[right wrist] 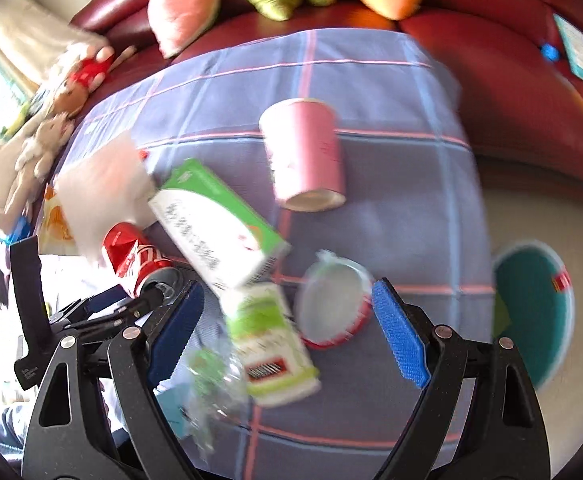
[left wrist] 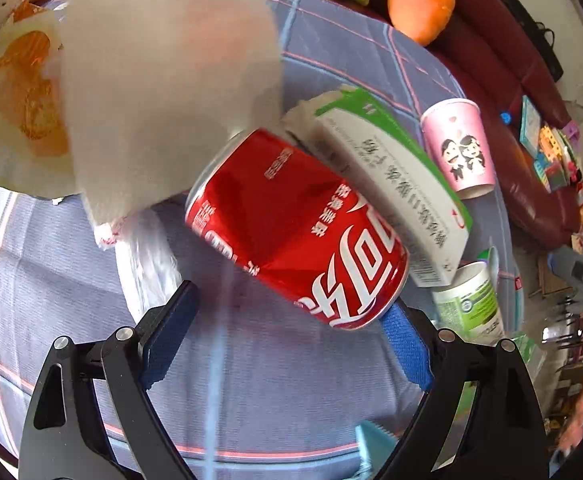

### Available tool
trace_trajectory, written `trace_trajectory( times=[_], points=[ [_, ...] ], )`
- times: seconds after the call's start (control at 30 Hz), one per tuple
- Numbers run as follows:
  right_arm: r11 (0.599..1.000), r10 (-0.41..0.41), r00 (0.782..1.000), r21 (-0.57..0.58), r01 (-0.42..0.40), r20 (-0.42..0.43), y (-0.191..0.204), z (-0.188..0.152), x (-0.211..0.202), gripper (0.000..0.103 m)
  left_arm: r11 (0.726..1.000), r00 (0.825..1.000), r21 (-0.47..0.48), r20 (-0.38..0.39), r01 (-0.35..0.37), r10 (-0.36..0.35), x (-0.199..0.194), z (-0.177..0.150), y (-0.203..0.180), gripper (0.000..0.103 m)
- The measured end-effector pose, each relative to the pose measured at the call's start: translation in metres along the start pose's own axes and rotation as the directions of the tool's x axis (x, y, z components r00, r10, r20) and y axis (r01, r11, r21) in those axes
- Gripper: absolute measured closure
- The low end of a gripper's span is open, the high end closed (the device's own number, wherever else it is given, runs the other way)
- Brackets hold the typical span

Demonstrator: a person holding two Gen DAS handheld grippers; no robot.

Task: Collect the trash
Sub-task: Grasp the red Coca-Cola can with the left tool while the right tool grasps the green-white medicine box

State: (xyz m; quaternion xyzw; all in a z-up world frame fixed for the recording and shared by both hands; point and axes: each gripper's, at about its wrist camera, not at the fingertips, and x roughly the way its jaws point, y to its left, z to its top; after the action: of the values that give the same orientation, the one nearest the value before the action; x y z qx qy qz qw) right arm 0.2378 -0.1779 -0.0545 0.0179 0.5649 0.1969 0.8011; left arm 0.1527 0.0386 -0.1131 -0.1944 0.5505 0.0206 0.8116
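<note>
None of the trash looks collected: both the left gripper (left wrist: 287, 332) and right gripper (right wrist: 287, 336) gape empty, while red can (left wrist: 295, 232), green box (left wrist: 387, 192) beside it and pink cup (left wrist: 457, 144) beyond litter the checked cloth (left wrist: 251, 392).

Red can (left wrist: 297, 228), centre of the left wrist view: white Coca-Cola script in Chinese characters, seen upside down. Green-and-white box (left wrist: 387, 184), just right of the can: a line of Chinese print, not legible. Green-labelled cup (right wrist: 271, 344), near in the right wrist view: barcode, digits unreadable.
</note>
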Motion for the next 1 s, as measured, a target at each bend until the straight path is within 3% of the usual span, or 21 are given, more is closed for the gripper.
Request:
trace_trajectory(
  times=[0.2,0.53,0.67,0.7,0.73,1.0],
  points=[
    [0.979,0.013,0.995,-0.202,-0.034,-0.102,0.059,0.030,0.040,0.020,1.000,1.000,-0.002,0.016,-0.012,0.012,-0.014,0.001,0.043,0.013],
    [0.879,-0.158,0.961,-0.476,0.031,-0.228,0.110,0.060,0.114,0.020,0.994,0.995,-0.047,0.017,0.102,-0.101,-0.025,0.010,0.092,0.013],
    [0.863,-0.189,0.945,-0.504,0.030,-0.268,0.113,0.056,0.139,0.020,0.991,0.993,-0.051,0.010,0.121,-0.121,-0.032,0.007,0.096,0.013],
    [0.863,-0.186,0.947,-0.504,0.031,-0.261,0.114,0.053,0.141,0.021,0.991,0.992,-0.053,0.009,0.126,-0.126,-0.033,0.007,0.097,0.013],
    [0.866,-0.180,0.952,-0.499,0.033,-0.249,0.115,0.051,0.141,0.030,0.990,0.992,-0.055,0.008,0.128,-0.128,-0.034,0.007,0.098,0.013],
    [0.928,-0.058,0.987,-0.373,-0.003,-0.151,0.113,0.048,0.084,0.030,0.990,0.990,-0.022,0.030,0.139,-0.139,-0.046,0.018,0.078,0.013]
  ],
)
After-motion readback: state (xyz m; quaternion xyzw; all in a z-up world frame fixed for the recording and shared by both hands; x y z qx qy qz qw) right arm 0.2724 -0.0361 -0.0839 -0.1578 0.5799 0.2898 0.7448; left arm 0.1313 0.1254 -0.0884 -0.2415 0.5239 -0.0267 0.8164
